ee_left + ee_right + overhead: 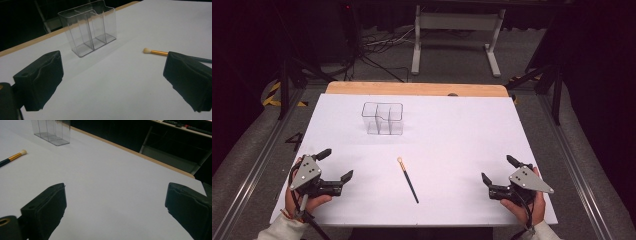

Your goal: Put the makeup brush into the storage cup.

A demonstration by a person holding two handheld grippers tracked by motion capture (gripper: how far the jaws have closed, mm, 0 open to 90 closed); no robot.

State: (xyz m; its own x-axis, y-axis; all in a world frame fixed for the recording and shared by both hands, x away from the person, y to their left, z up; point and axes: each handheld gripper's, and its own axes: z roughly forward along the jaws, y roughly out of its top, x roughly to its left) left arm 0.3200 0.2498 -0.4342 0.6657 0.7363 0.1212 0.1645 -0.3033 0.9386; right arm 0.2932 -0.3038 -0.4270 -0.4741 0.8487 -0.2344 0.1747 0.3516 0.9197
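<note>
A small makeup brush (407, 179) with a pale tip, gold ferrule and dark handle lies on the white table (452, 130) near its front middle. It shows in the left gripper view (155, 52) and in the right gripper view (12, 157). A clear plastic organizer (383, 118) with several compartments stands upright toward the back left (88, 26) (51, 131). My left gripper (335, 164) rests at the front left, open and holding nothing. My right gripper (498, 169) rests at the front right, open, nothing between its jaws.
A wooden strip (417, 89) runs along the table's far edge. Beyond it stand a white metal frame (457, 35) and cables on the floor (377, 45). Metal rails (252, 165) flank the table on both sides.
</note>
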